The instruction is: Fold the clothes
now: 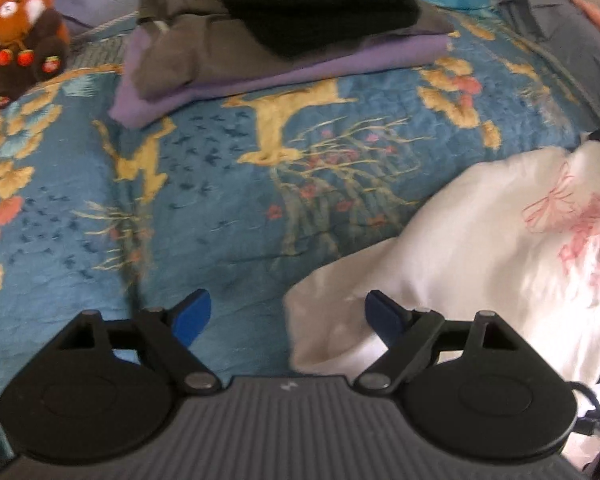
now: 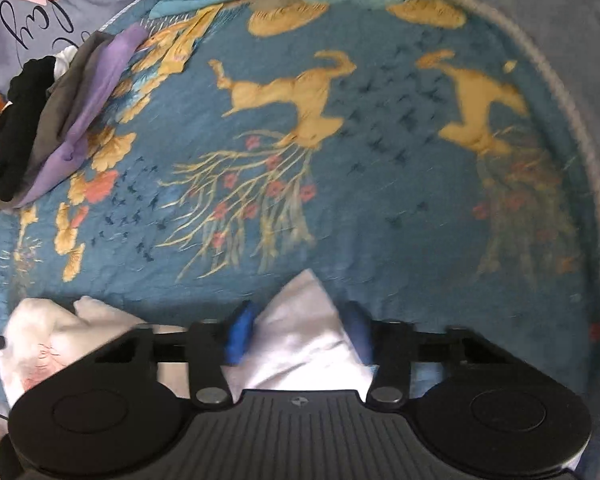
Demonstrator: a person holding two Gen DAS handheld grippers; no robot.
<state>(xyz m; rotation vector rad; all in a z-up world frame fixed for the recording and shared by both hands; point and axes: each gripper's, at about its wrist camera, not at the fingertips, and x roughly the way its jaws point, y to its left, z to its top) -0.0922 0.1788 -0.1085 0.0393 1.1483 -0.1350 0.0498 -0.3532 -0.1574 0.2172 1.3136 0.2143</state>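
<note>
Blue quilted bedspread (image 2: 380, 200) is spreading across the bed, with gold deer and pink-blossomed branches stitched over it, and both tools are tilting down toward it. Starting at the right tool (image 2: 298, 334): its blue fingers are sitting narrow, with a peaked corner of the white garment (image 2: 304, 332) standing up between them; whether the pads are pressing it or only flanking it, I cannot tell. Over to the left tool (image 1: 288, 318): its jaws are standing wide, nothing between them, and the garment's near edge (image 1: 460, 248) is lying just beside its right finger.

That garment is looking thin, light and floppy; it is sagging in soft creases, so it should drape and slide rather than hold any shape. Best taken at corners or a hemmed edge, one in each tool, so the cloth can be stretched flat. It is white, with a pale pink bow-like print on the front, crumpled on the near part of the bed.

Further out, a stack of folded clothes (image 1: 284, 44), purple, grey and black, is resting well apart, with a red panda plush (image 1: 20, 28) beside it.
</note>
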